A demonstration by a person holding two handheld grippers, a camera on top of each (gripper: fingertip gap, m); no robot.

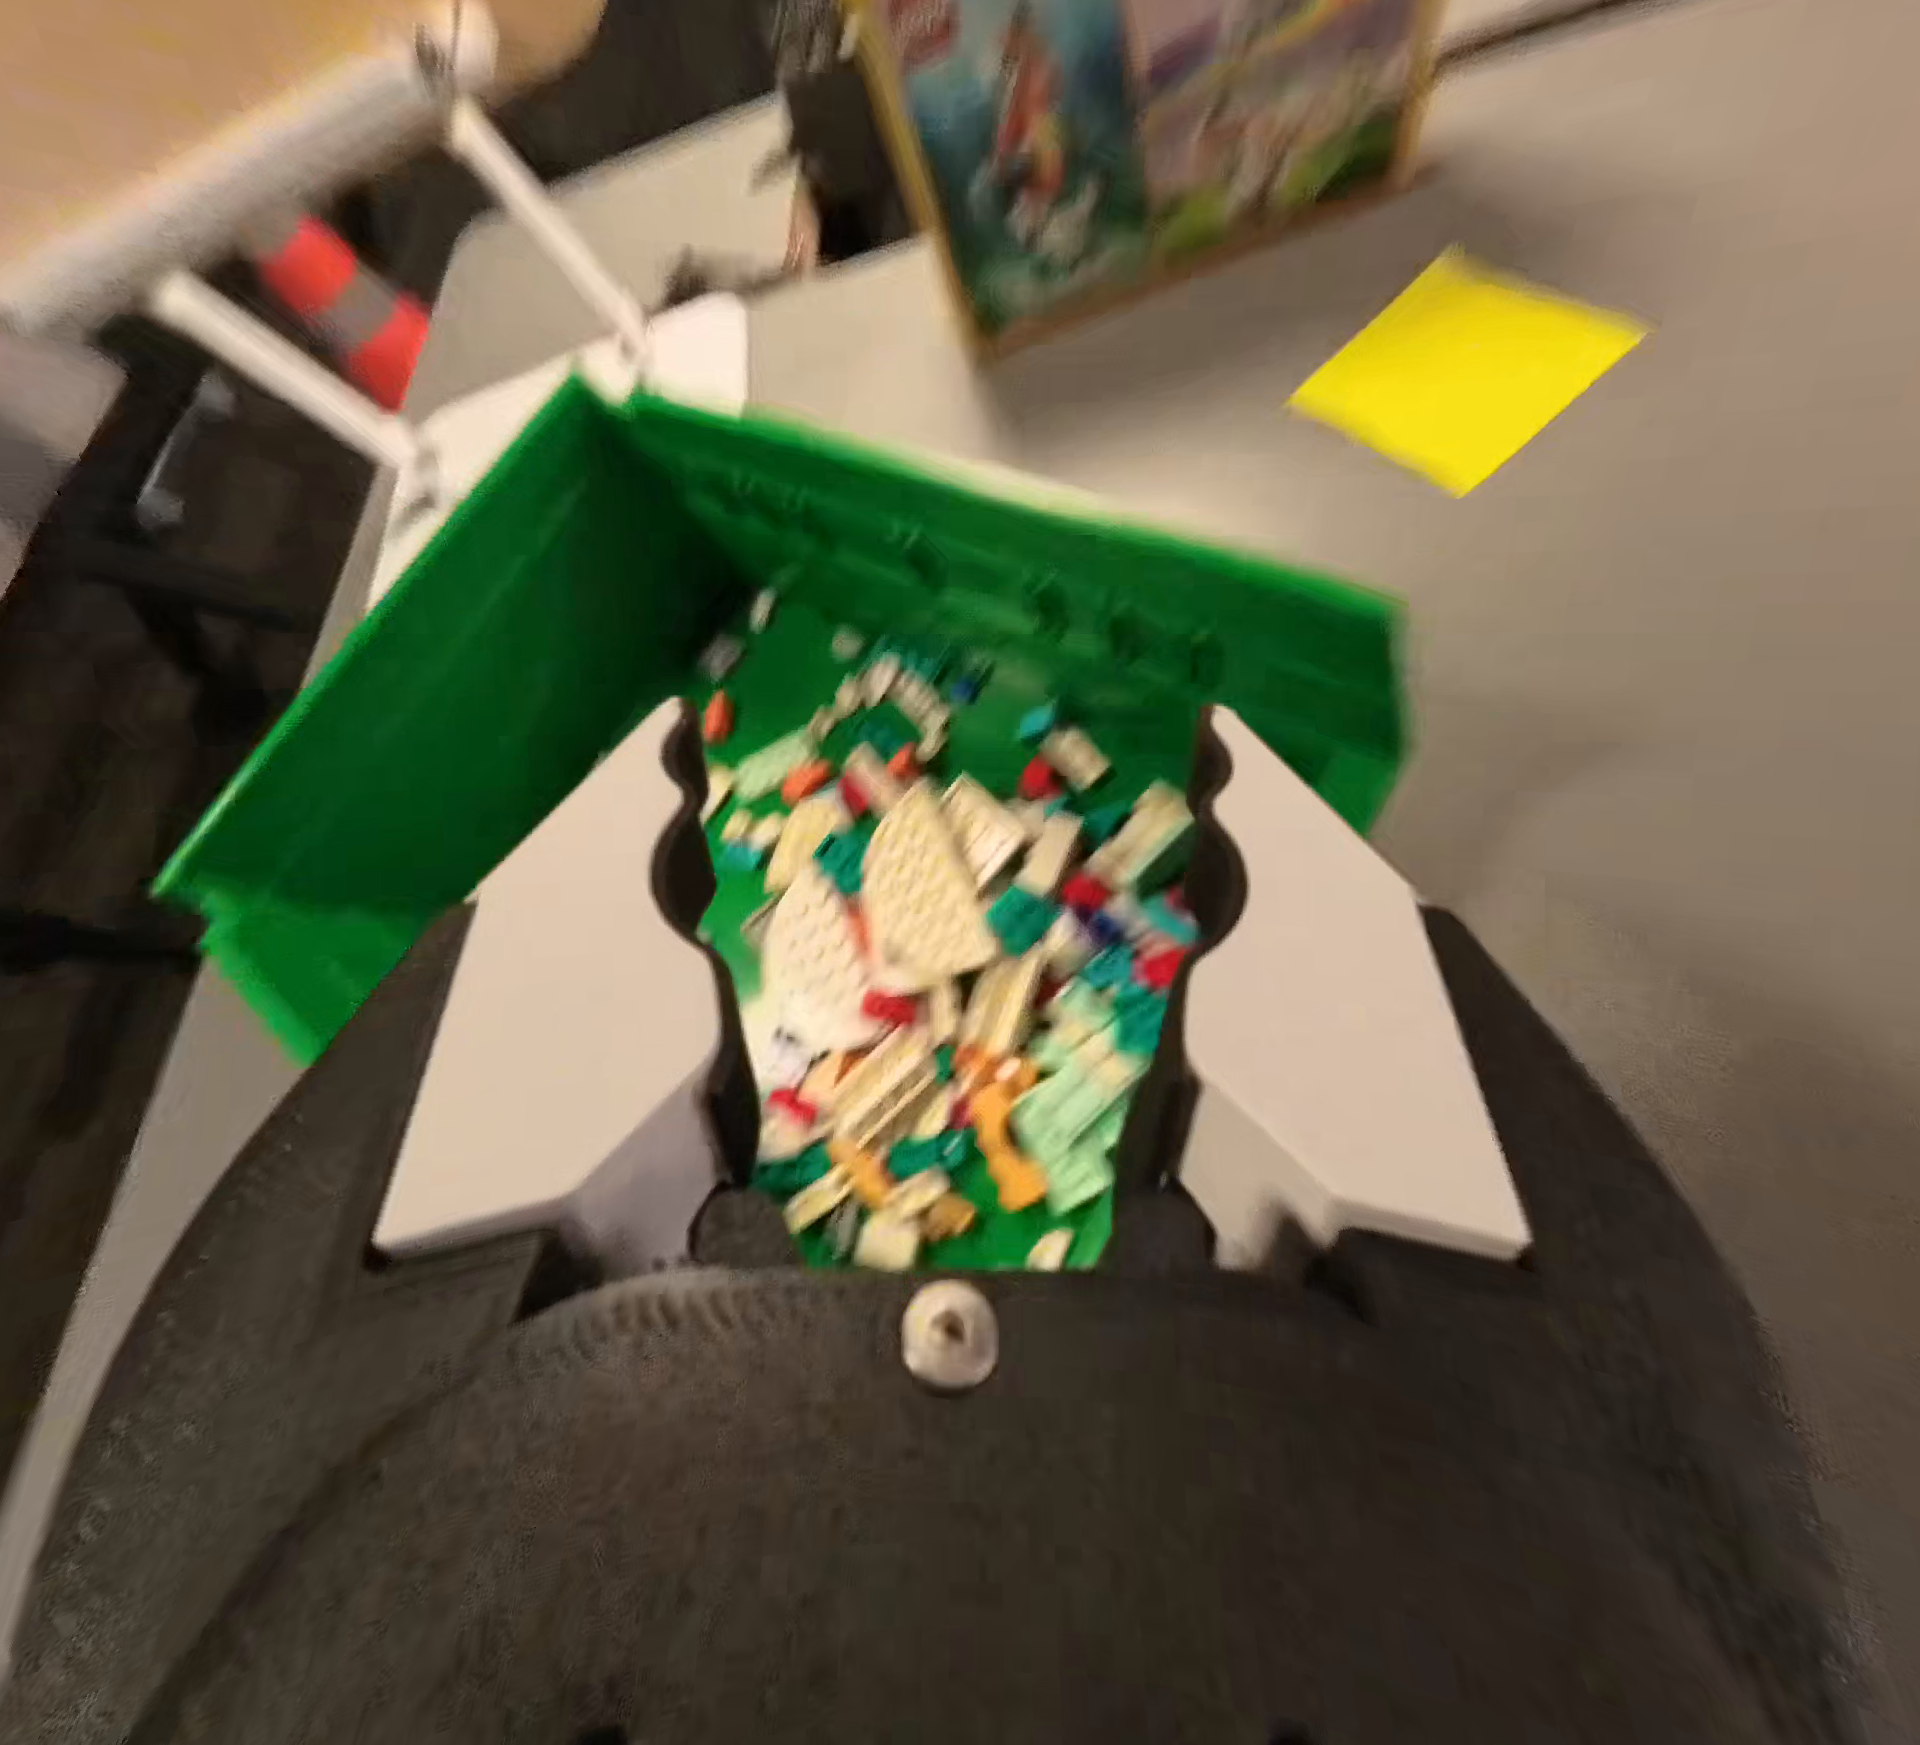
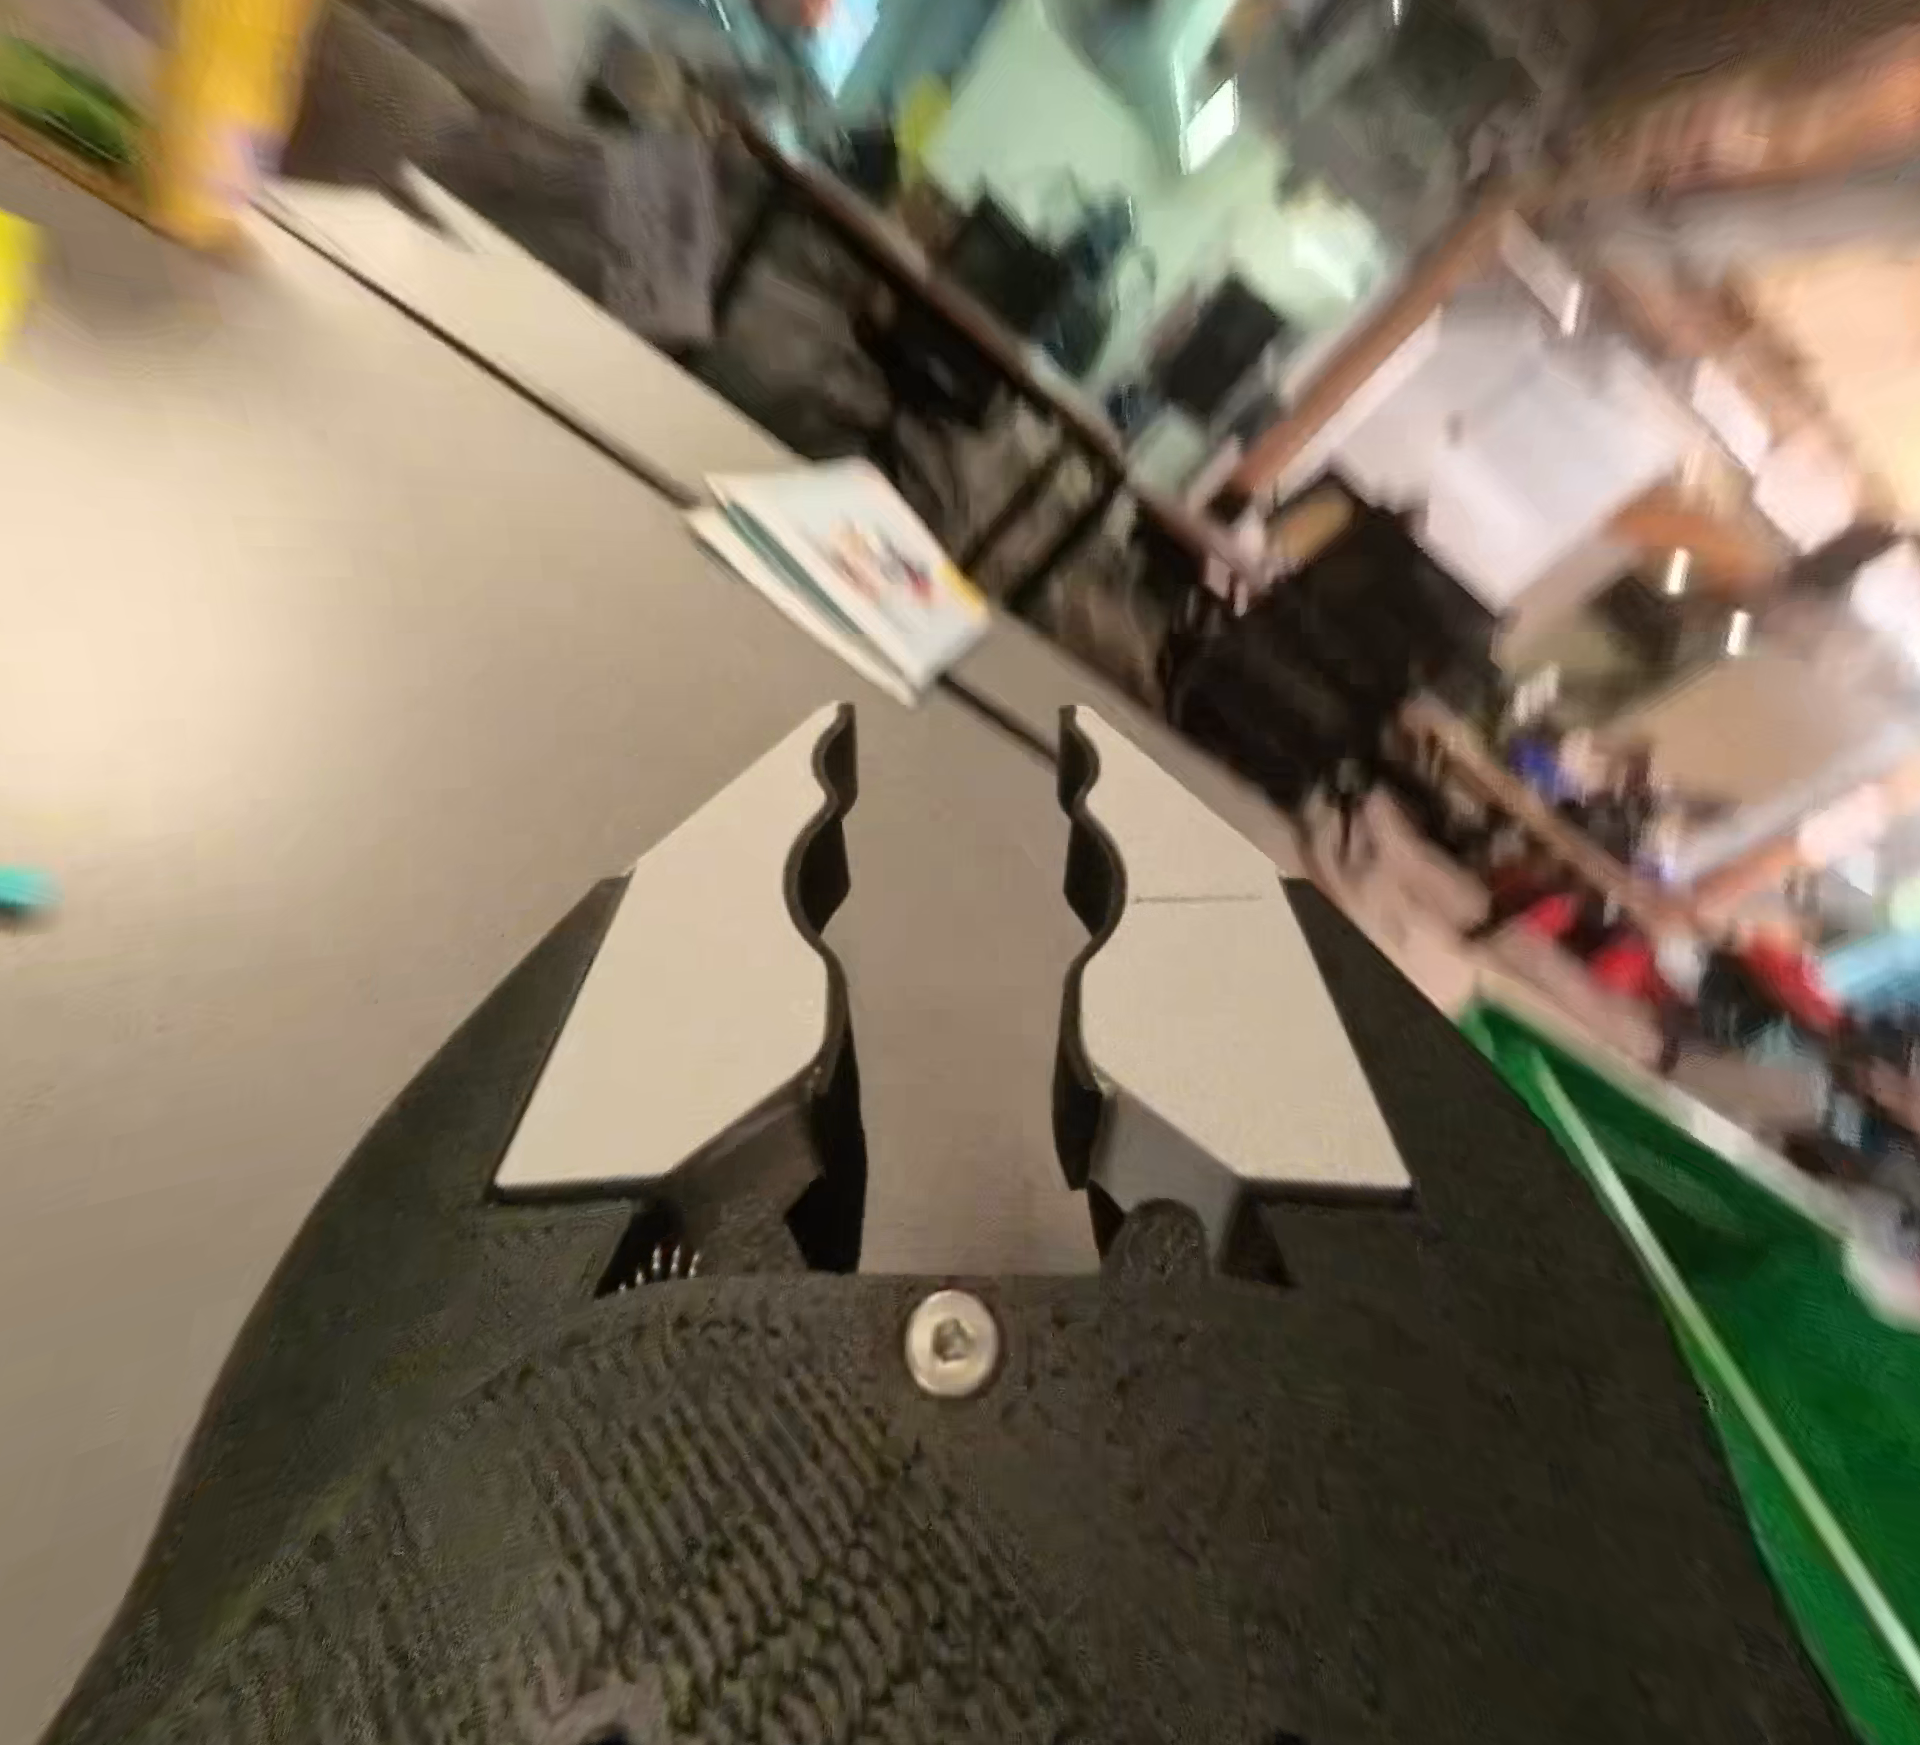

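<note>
In the left wrist view my left gripper (image 1: 945, 719) is open and hovers over a green bin (image 1: 499, 687) that holds a heap of small toy bricks (image 1: 966, 947), white, teal, red and orange. Nothing is between its fingers. In the right wrist view my right gripper (image 2: 956, 719) is open and empty above the bare grey table (image 2: 312, 656). A small booklet (image 2: 842, 573) lies just beyond its fingertips at the table's far edge. The picture is blurred and tilted.
A colourful toy box (image 1: 1153, 64) stands upright at the back of the table, also in the right wrist view (image 2: 156, 12). A yellow sheet (image 1: 1465, 370) lies to its right. A green surface (image 2: 1766, 1280) shows at the lower right. Chairs and desks fill the background.
</note>
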